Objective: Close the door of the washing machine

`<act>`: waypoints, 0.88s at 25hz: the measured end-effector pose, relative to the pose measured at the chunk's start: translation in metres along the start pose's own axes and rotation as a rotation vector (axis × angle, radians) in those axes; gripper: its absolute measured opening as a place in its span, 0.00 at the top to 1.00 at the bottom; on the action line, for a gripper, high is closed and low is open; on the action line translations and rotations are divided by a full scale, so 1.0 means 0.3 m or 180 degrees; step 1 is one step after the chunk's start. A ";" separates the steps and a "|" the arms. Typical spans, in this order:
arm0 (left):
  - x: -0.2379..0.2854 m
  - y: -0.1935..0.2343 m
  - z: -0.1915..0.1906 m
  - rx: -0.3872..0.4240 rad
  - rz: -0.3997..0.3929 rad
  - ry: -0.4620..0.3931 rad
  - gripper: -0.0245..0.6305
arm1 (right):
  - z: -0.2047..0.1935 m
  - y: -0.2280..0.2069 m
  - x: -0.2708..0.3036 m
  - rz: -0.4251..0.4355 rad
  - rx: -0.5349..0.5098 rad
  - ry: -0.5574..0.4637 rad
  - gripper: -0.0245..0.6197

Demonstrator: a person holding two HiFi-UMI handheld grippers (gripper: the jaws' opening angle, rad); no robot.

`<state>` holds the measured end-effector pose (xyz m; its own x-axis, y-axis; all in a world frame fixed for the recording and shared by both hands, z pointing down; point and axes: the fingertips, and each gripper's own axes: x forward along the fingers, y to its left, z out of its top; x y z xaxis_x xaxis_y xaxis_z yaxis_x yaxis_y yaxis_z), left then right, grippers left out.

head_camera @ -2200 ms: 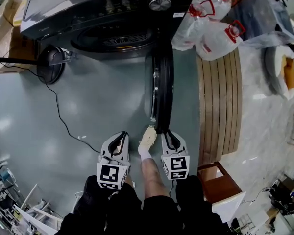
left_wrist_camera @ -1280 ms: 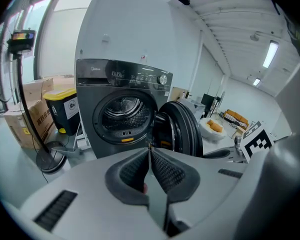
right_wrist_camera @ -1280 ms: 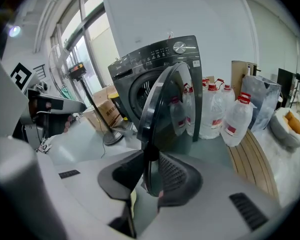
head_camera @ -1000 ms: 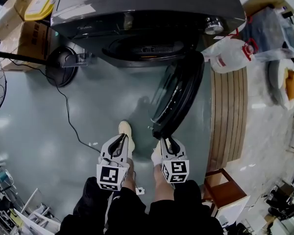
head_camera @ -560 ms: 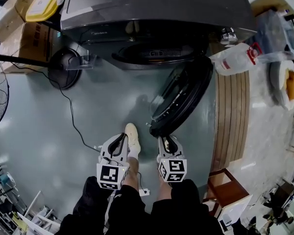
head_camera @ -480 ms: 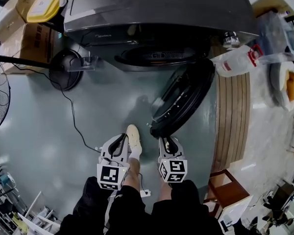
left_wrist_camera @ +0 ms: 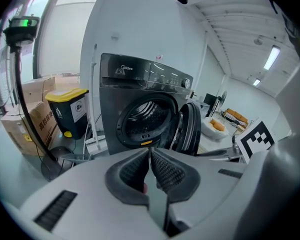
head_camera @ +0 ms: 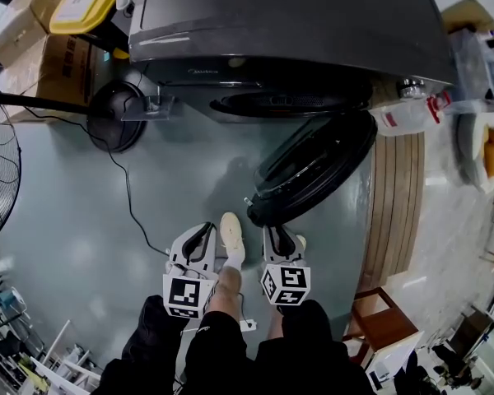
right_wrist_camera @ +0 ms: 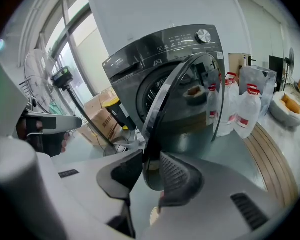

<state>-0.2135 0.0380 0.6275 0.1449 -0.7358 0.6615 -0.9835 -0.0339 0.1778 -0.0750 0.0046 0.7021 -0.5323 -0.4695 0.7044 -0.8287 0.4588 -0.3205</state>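
Head view: the door (head_camera: 313,167) of the washing machine (head_camera: 288,31) is standing half open, its free edge reaching the right gripper (head_camera: 276,235); left gripper view: the left gripper (left_wrist_camera: 150,151) is hanging pressed together, empty, the door ahead to its right; right gripper view: the jaws, having just been opening, are standing spread around the door's edge.

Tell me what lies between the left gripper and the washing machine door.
In the head view, the person's pale shoe lies between the left gripper and the near edge of the door, on the grey floor.

Black clothing (head_camera: 222,354); white left hand-held gripper (head_camera: 202,230) and right hand-held gripper (head_camera: 274,235) carry black-and-white marker cubes (head_camera: 186,295).
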 end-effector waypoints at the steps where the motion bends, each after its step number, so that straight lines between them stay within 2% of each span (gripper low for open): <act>1: 0.003 0.015 0.005 -0.0005 -0.0003 -0.0009 0.91 | 0.008 0.016 0.015 0.0005 -0.0004 -0.0002 0.77; 8: 0.011 0.103 0.032 -0.0030 -0.0007 -0.0028 0.91 | 0.067 0.097 0.104 0.0052 0.0011 -0.0015 0.77; 22: 0.028 0.287 0.088 -0.0112 0.0036 -0.0136 0.91 | 0.173 0.212 0.232 0.0074 -0.0363 -0.0053 0.79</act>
<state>-0.2998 0.0111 0.6293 0.1283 -0.7643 0.6320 -0.9805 -0.0022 0.1965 -0.1737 -0.0380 0.6978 -0.5548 -0.4698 0.6867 -0.7915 0.5522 -0.2618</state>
